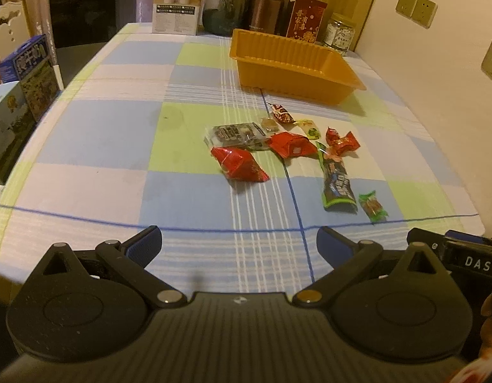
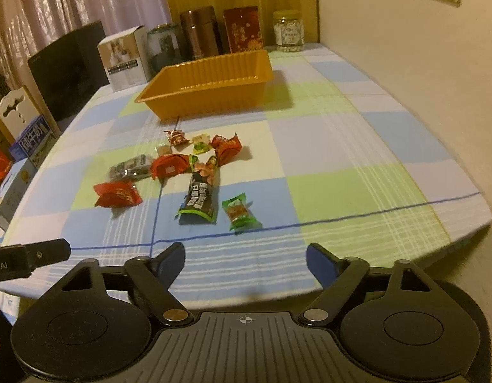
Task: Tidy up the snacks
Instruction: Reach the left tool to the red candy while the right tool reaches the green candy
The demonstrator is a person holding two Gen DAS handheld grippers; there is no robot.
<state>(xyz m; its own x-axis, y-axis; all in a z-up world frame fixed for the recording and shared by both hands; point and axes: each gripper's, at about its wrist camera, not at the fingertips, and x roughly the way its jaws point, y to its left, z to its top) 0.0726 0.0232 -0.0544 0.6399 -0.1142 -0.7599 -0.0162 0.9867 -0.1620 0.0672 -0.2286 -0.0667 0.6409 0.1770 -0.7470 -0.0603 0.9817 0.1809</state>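
Only leftward, blue milk carton (image 1: 28,63) fully visible.

left gripper (image 1: 238,242) jaws apart (empty), right gripper (image 2: 245,260) likewise

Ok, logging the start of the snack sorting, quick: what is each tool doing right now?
Left tool: open, holding nothing.
Right tool: open, holding nothing.

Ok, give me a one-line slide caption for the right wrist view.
Open right tongs hover over the checked tablecloth, facing scattered snack packets and an empty orange tray.
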